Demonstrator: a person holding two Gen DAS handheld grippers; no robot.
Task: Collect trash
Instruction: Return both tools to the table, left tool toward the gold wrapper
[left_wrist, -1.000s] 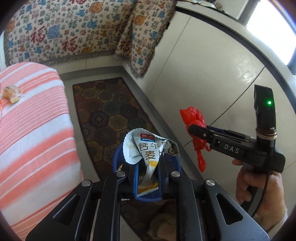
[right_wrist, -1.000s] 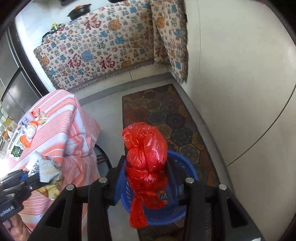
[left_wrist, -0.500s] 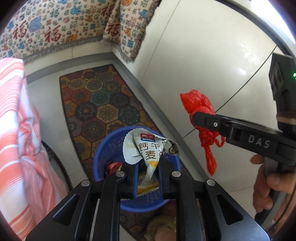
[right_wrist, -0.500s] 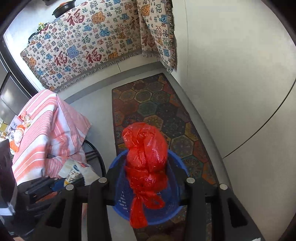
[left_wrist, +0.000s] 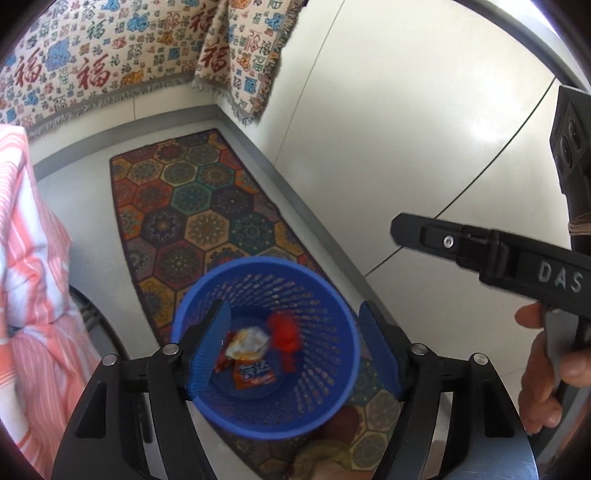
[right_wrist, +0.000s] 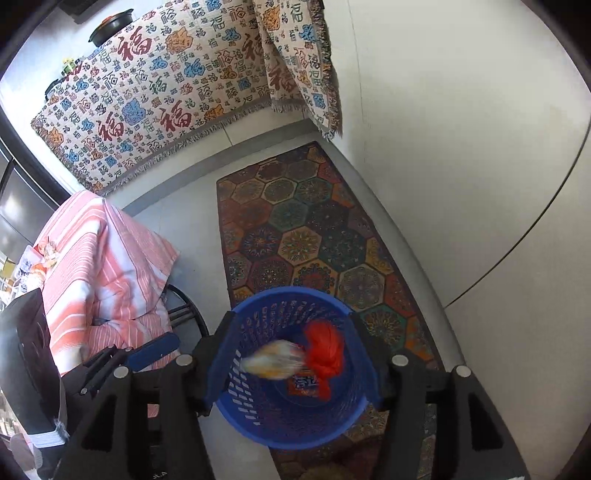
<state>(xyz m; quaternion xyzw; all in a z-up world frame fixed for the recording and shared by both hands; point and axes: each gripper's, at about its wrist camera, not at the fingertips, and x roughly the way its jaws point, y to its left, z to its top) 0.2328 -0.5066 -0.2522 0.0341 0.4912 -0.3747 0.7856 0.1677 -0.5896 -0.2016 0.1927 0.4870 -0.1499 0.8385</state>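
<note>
A blue mesh basket (left_wrist: 325, 424) stands on the rug, right below both grippers. My left gripper (left_wrist: 293, 349) hangs above it; its jaws are opening and nothing is between them. A crumpled white and yellow snack wrapper (left_wrist: 247, 343) and a knotted red plastic bag (left_wrist: 284, 336) show blurred inside the basket, above an orange packet (left_wrist: 253, 374) on its bottom. My right gripper (right_wrist: 295, 363) is also over the basket (right_wrist: 288, 291), jaws opening and free of the red bag (right_wrist: 325, 349) and the wrapper (right_wrist: 273, 363). A hand (left_wrist: 546, 369) holds it.
The basket sits at the near end of a hexagon-patterned rug (left_wrist: 192, 221). A white cabinet front (left_wrist: 406, 129) runs along the right. A table under a pink striped cloth (right_wrist: 103, 258) stands to the left, with a black frame (right_wrist: 184, 310) beneath. A patterned throw (right_wrist: 147, 103) hangs at the back.
Both grippers came down over the basket and opened. The snack wrapper left the left gripper and the red bag left the right one; both are now inside the basket.
</note>
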